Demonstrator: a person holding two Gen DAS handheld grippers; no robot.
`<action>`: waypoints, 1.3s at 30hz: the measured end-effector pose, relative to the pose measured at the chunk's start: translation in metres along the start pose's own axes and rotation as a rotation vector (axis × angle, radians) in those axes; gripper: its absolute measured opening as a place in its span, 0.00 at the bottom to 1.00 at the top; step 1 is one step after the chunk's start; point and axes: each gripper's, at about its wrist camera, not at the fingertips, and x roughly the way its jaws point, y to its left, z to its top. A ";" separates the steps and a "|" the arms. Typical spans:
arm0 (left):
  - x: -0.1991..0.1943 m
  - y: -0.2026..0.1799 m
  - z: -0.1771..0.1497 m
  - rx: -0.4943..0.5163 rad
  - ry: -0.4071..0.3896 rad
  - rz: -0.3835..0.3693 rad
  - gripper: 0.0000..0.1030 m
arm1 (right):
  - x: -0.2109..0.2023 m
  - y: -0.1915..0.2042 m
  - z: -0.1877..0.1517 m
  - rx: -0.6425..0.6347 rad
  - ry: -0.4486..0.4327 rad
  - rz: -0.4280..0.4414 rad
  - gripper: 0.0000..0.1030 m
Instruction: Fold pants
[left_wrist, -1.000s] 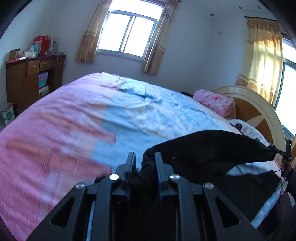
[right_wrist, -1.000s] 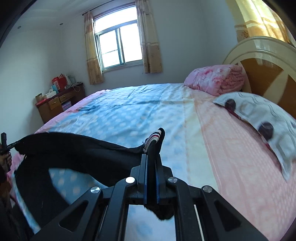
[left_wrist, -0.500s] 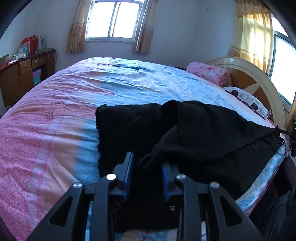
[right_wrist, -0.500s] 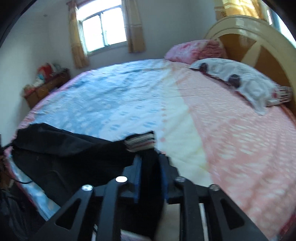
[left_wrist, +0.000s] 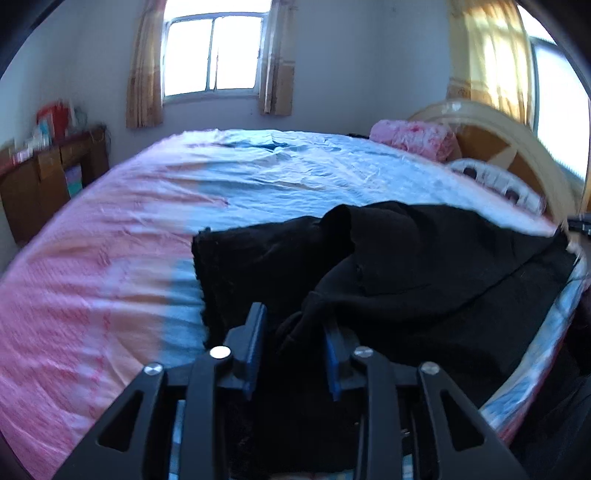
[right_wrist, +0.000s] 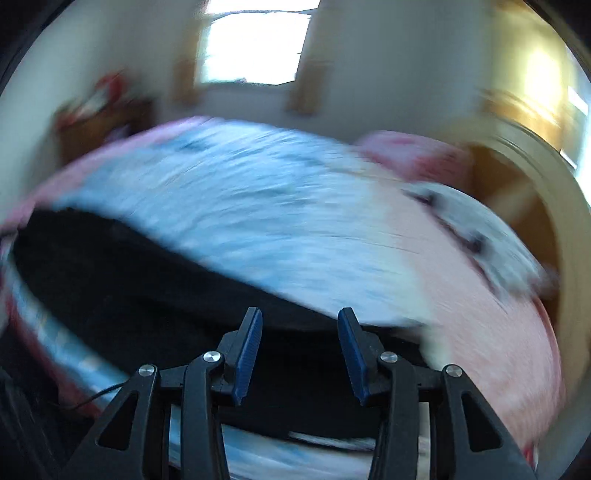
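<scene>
I'm working in a home bedroom: a bed (left_wrist: 258, 184) with pink-and-blue sheet, curved headboard (left_wrist: 517, 125) at its right, curtained window (left_wrist: 212, 59) behind, wooden dresser (left_wrist: 48, 173) left.

Window (left_wrist: 212, 55) glare, fisheye edges dark, right wrist view motion-blurred
</scene>
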 end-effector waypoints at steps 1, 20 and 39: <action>0.000 -0.003 0.001 0.032 0.000 0.022 0.38 | 0.013 0.021 0.006 -0.043 0.010 0.033 0.43; -0.001 -0.020 -0.005 0.233 0.008 0.013 0.28 | 0.122 0.179 0.012 -0.557 0.130 0.133 0.30; 0.000 -0.027 -0.003 0.196 0.035 0.011 0.13 | 0.108 0.165 -0.013 -0.555 0.137 0.145 0.03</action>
